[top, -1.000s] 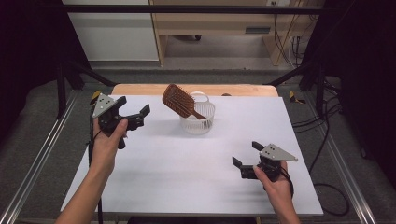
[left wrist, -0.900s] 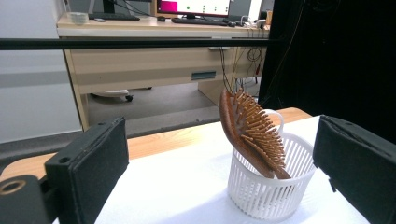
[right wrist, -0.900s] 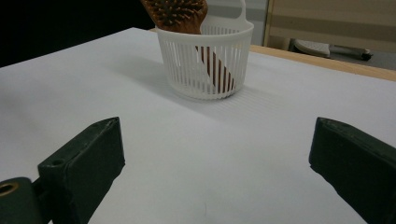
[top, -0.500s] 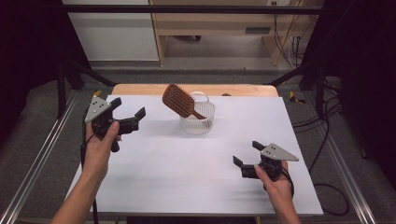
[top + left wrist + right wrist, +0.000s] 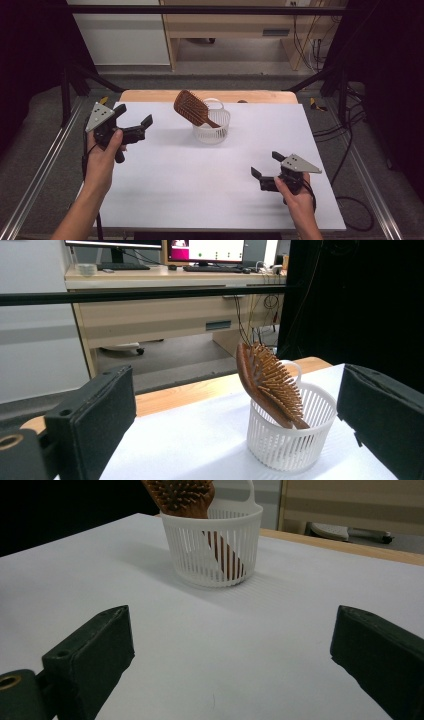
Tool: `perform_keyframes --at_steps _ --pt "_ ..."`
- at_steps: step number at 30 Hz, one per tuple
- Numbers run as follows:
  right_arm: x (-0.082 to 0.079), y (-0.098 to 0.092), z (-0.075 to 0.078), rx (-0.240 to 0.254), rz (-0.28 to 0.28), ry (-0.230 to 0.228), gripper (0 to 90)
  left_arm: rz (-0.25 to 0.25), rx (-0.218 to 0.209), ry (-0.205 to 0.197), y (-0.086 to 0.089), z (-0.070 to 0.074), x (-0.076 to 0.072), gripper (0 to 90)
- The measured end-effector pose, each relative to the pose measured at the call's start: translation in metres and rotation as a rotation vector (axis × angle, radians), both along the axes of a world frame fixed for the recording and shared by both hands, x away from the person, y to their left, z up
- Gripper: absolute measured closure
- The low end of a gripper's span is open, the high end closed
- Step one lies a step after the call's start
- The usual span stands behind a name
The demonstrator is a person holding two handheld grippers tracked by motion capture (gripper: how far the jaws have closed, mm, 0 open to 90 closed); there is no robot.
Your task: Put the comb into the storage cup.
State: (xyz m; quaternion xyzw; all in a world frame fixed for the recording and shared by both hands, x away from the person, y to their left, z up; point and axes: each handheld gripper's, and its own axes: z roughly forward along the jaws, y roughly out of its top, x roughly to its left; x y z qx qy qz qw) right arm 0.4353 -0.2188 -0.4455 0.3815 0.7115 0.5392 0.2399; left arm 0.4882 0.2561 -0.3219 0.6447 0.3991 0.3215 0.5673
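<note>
Drawing back toward the left edge of the high view, the left gripper (image 5: 134, 127) hangs spread and empty, like the right gripper (image 5: 266, 172), suggesting the wooden hairbrush (image 5: 192, 108) is delivered, leaning handle-down in the white basket (image 5: 212, 131) at upper centre.

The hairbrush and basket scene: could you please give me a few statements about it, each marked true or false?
1. The wooden hairbrush stands handle-down in the white basket. True.
2. The basket lies tipped on its side. False: it stands upright on the white table.
3. The left gripper is shut on the hairbrush. False: it is open and apart from the brush.
4. The right gripper is open and holds nothing. True.
5. The brush head leans out over the basket rim. True.
</note>
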Motion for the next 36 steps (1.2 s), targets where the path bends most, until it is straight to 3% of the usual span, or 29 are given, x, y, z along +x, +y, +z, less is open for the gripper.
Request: perform_keyframes --at_steps 14,25,36 --pt "-0.001 -0.001 0.001 0.013 0.003 -0.002 3.5 0.011 0.003 -0.036 0.012 -0.002 -0.018 2.4" --pt "-0.001 -0.004 0.001 0.016 -0.005 -0.002 3.4 0.056 -0.016 -0.039 0.038 -0.019 -0.039 2.4" --pt "-0.002 -0.007 0.001 0.011 -0.009 -0.006 3.4 0.088 -0.004 -0.046 0.053 -0.041 -0.053 2.4"
